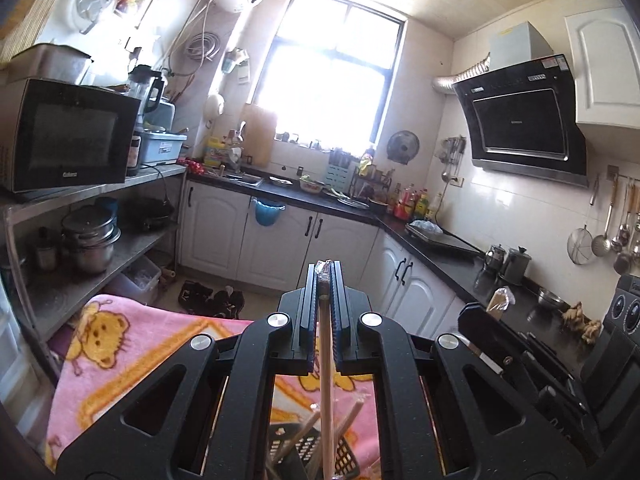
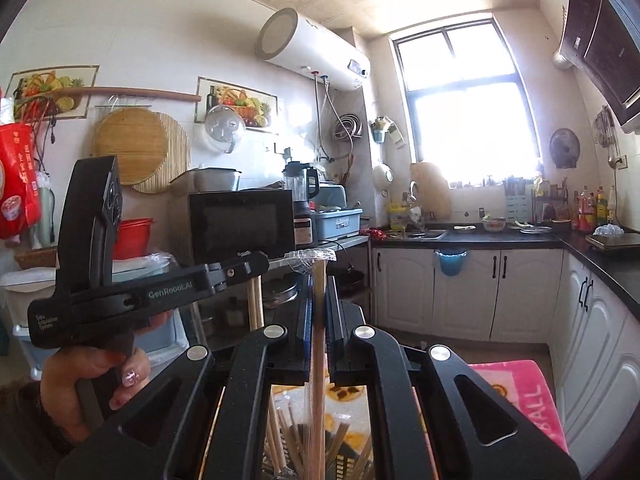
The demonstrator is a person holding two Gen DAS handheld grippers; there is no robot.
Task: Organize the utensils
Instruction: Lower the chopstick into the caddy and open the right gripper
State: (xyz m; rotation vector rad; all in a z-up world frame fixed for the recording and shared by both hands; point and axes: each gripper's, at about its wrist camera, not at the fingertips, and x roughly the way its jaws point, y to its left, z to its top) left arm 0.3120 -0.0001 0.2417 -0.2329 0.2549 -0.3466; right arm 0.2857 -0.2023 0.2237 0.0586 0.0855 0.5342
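Chopsticks (image 1: 326, 344) are the utensils here, and most of them are hidden: their lower ends drop out of the frame, and the black slotted holder (image 1: 308, 446) they stand in shows only as a strip of grid between the gripper arms, resting on a pink cartoon blanket (image 1: 120, 344) whose far side is covered by the tools. The left gripper (image 1: 325, 280) is clamped on one pale wooden stick, its jaws pressed together with a scrap of clear wrapper poking out at the tip. The right gripper (image 2: 319, 300) is likewise closed on a wrapped pair of chopsticks (image 2: 318, 344), blurred by the film, so I cannot count them with certainty; the plastic flares out above the jaws. In the right wrist view the left tool appears side-on, held by a hand (image 2: 80, 388) with painted nails, its wrist cut off by the frame's dark edge. Loose sticks (image 2: 288, 440) lean in the holder below, tips hidden behind the gripper body.
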